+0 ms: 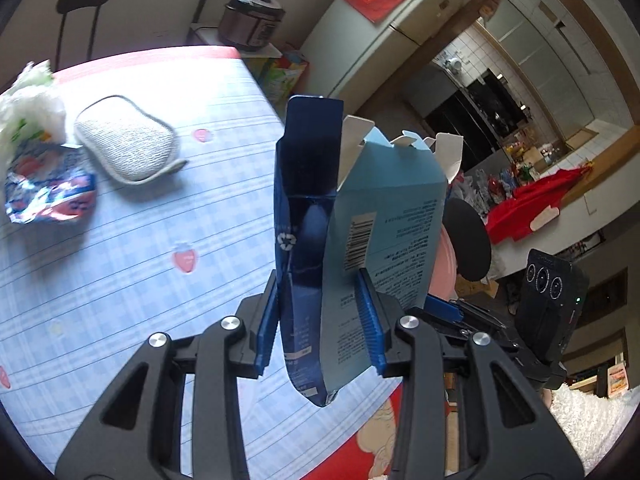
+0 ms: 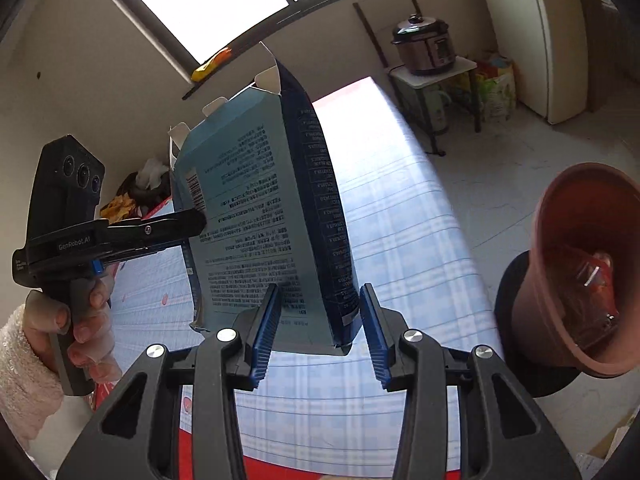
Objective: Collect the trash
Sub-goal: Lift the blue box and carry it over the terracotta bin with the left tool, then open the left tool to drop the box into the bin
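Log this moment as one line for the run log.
task: collect trash | left gripper: shut on blue carton | right gripper: shut on blue carton | carton: above table

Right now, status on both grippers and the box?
Left gripper, right gripper: both shut on flattened blue cardboard box, held above checked tablecloth. Brown plastic bin at right, path unobstructed.

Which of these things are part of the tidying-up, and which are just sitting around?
Part of the job:
- flattened blue cardboard box, held by left claw and right claw
- crumpled foil wrapper
- white crumpled plastic bag
- brown plastic bin, probably the trash bin

Just lying about:
- grey oval sponge pad
- dark electric pressure cooker
- cream fridge
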Demonstrator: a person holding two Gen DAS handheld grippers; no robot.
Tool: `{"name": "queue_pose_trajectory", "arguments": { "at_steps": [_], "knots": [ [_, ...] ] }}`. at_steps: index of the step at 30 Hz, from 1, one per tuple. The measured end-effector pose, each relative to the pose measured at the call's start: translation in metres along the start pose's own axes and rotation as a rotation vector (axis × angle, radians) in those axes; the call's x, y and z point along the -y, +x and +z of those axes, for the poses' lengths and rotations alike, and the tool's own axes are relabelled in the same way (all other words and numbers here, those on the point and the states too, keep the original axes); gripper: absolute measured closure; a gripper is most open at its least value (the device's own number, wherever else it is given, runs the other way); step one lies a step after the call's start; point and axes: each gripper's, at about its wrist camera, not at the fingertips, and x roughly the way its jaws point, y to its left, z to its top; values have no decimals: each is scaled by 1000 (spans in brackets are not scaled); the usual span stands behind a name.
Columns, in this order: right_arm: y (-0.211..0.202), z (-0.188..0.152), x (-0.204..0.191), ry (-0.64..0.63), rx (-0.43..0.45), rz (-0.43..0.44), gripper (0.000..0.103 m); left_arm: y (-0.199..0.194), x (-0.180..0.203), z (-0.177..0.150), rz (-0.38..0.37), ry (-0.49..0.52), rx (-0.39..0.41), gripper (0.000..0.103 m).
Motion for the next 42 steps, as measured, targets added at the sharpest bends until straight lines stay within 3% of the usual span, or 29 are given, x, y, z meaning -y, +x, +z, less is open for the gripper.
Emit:
{"name": "queue_pose_trajectory", "arguments": {
  "at_steps": [10, 16, 17, 19, 21, 23, 25, 27, 28, 30, 32, 38, 42],
  "knots": [
    [-91, -7, 137, 136, 106, -158, 63, 134, 136, 28, -102, 120, -99, 64],
    [-113, 4, 207, 186, 132, -241, 63, 198, 192, 41, -126, 166, -136, 63],
    [-114, 4, 216, 191, 133, -253, 63, 205, 197, 44, -123, 173, -145, 62],
    [-114, 7, 228, 192, 134, -279, 63, 217, 202, 48, -87, 189, -144, 46],
    [-110, 9, 237, 195, 124, -305, 61, 221, 202, 50, -36, 202, -129, 44],
    [-108, 12, 245, 211, 108, -318, 57, 220, 200, 51, -7, 193, -122, 42],
    [-107, 12, 246, 215, 105, -321, 49, 211, 192, 51, 22, 186, -94, 32],
    [-106, 13, 242, 196, 106, -347, 33, 200, 184, 50, 75, 192, -61, 23],
    [-106, 14, 239, 183, 106, -359, 30, 193, 179, 48, 101, 194, -44, 18],
    [-105, 15, 232, 163, 104, -380, 15, 176, 171, 46, 153, 187, -9, 12],
    [-104, 16, 221, 154, 101, -389, 6, 159, 155, 46, 190, 170, 24, 8],
    [-89, 27, 182, 116, 83, -404, 6, 96, 97, 34, 332, 125, 118, 6],
    [-69, 36, 149, 87, 67, -361, 6, 54, 53, 22, 405, 99, 134, 6]
  ]
}}
